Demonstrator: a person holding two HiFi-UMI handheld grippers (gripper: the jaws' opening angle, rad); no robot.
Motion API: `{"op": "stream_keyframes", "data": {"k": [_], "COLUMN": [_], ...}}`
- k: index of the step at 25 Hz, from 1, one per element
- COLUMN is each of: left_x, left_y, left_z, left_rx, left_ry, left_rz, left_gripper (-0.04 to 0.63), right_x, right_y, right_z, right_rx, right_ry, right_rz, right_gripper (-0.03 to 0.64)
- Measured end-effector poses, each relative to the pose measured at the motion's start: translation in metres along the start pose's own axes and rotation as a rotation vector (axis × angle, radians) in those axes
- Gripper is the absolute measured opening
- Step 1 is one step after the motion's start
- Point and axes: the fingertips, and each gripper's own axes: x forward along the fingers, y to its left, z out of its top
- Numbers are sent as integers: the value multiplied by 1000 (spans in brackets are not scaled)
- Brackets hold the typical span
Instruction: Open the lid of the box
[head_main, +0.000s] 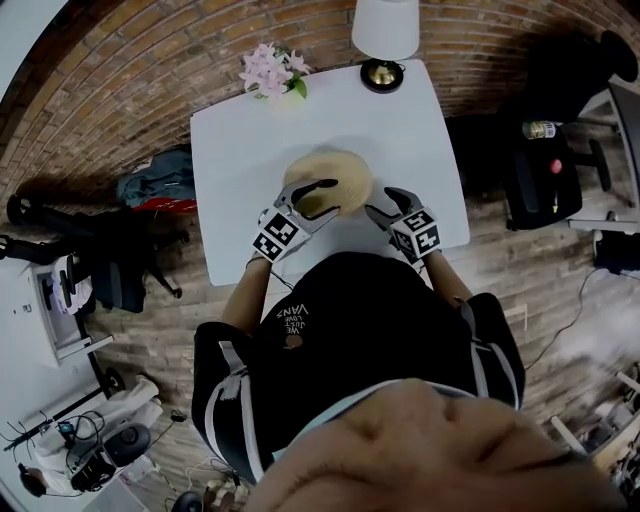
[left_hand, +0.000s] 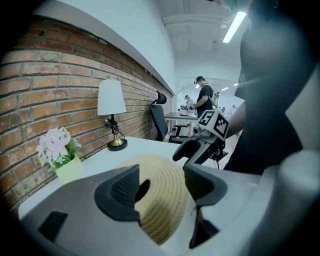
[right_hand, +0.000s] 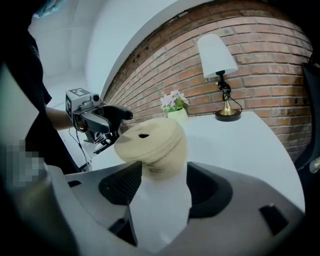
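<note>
Step in hand: approach. The lid is not yet off. The woven box (head_main: 338, 178) sits on the white counter (head_main: 420, 140), on the half nearer the person. Its lid (right_hand: 147, 137) is seated on top (a small dark hole shows in the crown). A lamp (head_main: 385, 30) and potted flowers (head_main: 272, 70) stand at the far edge, well apart from the work.

State of left claw (left_hand: 161, 181): jaws wide, with the box's rounded side showing between them. The pads do not press on it, as far as its own view shows.

State of right claw (right_hand: 162, 182): jaws wide, with only bare counter between them. The box is just ahead of the tips.

The two claws flank the box, one on each side.

Judgement on doing this well:
- Give each claw one job. One should close on the lower wall, under the seam, to pin the body. The other should take the lid's rim alone, above the seam.
- A claw that spans both parts would clamp the lid shut.
- The weave looks light and soft, so squeeze gently (a hard grip would likely dent it).
- Expect the box to skate on the smooth counter if it is not braced.
- Lift the lid straight up, then clear it to the side.
</note>
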Motion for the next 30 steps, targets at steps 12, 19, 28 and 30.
{"op": "stream_keyframes", "data": {"k": [12, 19, 28, 30], "left_x": [30, 41, 51, 54], "left_y": [-15, -16, -16, -14], "left_z": [-46, -66, -89, -93], "left_rx": [204, 303, 272, 267], "left_ry": [349, 538, 676, 697], "left_rz": [-171, -216, -230, -230], "left_gripper": [390, 390, 390, 390], "right_x": [15, 19, 21, 23], "right_y": [1, 0, -1, 1], "right_z": [-6, -6, -8, -7], "right_rx": [-101, -115, -144, -163], "right_ry": [71, 76, 87, 89], "right_rz": [77, 98, 123, 132], "right_gripper": [299, 304, 304, 304]}}
